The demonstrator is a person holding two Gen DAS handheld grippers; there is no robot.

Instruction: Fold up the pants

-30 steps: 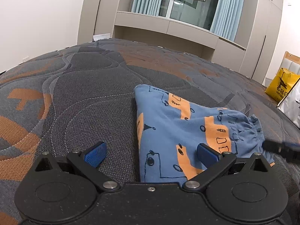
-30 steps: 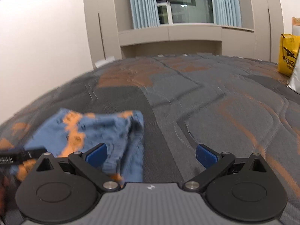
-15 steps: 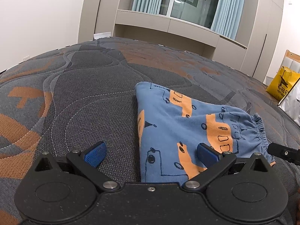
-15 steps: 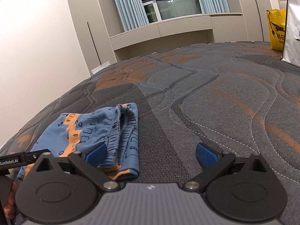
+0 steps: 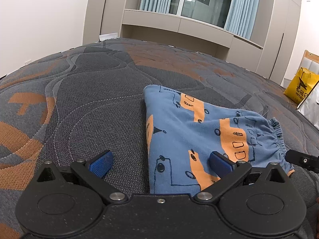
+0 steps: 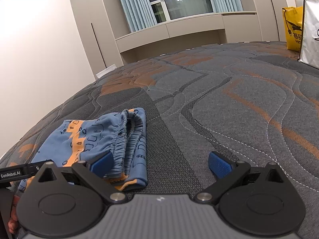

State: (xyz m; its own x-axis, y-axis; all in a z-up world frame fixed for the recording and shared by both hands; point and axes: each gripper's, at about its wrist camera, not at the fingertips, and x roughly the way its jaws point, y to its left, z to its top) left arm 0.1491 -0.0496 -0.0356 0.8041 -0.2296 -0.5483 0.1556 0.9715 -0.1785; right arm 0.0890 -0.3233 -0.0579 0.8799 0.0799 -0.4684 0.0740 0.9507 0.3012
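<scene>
Folded pants [image 5: 199, 131] on the bed [image 5: 89, 103], waistband toward the right hand-held gripper [image 6: 160, 164], lying between it and the left hand-held gripper [image 5: 160, 164]; both spread apart, empty.

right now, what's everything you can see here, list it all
pants: 1, blue with orange print, folded on the mattress, waistband toward the right gripper
mattress: 1, grey and orange quilted, under everything
yellow bag: 1, far right edge of mattress
white bag: 1, beside the yellow bag
curtains: light blue, at the window
cabinets: beige, back wall
left gripper: black, blue fingers open, empty, over the pants' edge
right gripper: black, blue fingers open, empty
</scene>
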